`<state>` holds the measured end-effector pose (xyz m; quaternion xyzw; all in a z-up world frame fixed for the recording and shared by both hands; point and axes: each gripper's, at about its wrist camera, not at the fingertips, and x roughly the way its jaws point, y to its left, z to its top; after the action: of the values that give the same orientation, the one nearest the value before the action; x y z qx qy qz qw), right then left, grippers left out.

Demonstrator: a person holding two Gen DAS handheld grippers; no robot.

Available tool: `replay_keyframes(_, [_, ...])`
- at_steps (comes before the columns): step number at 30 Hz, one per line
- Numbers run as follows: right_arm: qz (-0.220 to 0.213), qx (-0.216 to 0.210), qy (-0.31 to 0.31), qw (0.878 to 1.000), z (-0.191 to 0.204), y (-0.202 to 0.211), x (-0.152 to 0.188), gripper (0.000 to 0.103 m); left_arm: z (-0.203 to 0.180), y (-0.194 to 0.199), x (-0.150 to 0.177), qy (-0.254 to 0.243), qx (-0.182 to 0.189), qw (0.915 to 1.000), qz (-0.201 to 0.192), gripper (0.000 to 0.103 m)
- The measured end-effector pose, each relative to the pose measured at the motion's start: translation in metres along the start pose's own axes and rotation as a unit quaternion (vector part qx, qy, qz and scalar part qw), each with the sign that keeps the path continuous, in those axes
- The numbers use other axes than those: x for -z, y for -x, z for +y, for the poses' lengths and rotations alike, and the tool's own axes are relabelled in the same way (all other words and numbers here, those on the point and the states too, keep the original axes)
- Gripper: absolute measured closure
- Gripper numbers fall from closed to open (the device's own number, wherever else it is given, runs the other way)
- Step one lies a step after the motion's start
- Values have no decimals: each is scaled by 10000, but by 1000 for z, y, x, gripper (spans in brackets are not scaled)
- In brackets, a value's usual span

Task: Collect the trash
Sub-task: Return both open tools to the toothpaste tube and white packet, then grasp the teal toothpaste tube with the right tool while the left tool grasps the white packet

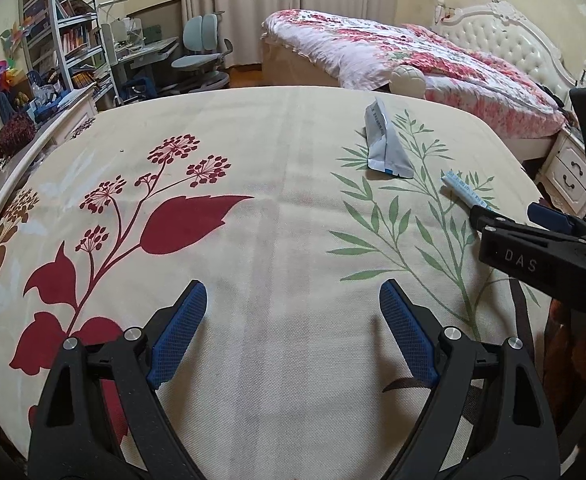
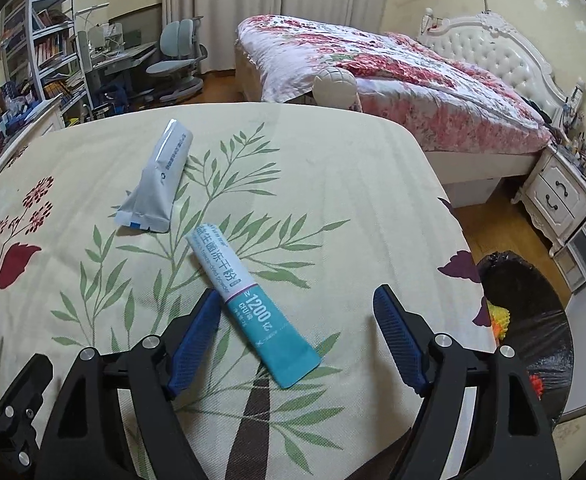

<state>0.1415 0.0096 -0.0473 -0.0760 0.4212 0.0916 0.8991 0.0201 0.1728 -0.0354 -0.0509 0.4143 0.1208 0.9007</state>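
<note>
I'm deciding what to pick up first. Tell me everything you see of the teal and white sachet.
The teal and white sachet is a long, flat stick pack, glossy like foil or plastic, white at the far half, teal at the near half, printed "1200". It lies flat and diagonal on the floral bedsheet, between the right gripper's open fingers, looking unopened.
</note>
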Motion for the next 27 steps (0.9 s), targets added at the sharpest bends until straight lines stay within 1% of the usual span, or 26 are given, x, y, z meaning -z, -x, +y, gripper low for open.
replay_keyframes(4, [26,-25,-101,9999,-1,0,0,27,0,-1,-1,-17,5,10000,1,17])
replay_keyframes(5, [13,-34,-92,10000,0,1,1,29,0,-1,-1,-24,9,10000,-2,17])
replay_keyframes(6, [1,-39,-77,10000,1,3,2,36,-1,-1,-1,-32,12,10000,-4,17])
replay_keyframes(7, [0,-66,-72,10000,2,4,3,39,-1,-1,-1,-41,15,10000,-3,17])
replay_keyframes(9, [11,-201,-88,9998,4,6,5,51,-2,-1,-1,-68,20,10000,-2,17])
replay_keyframes(10, [20,-280,-91,9996,5,7,5,54,-3,-2,-2,-91,28,10000,-6,17])
replay_keyframes(13, [34,-458,-75,9989,9,7,5,67,-5,-2,-4,-131,31,9999,-17,17])
replay_keyframes(14, [31,-529,-85,9986,9,7,5,74,-6,-3,-5,-145,31,9999,-24,17])
replay_keyframes(17, [-1,-533,-137,9985,7,7,4,78,-10,-5,-8,-174,26,9998,-44,17])
replay_keyframes(27, [-19,-462,-381,9982,-14,-4,-4,79,-25,-23,-31,-233,51,9997,-63,17])
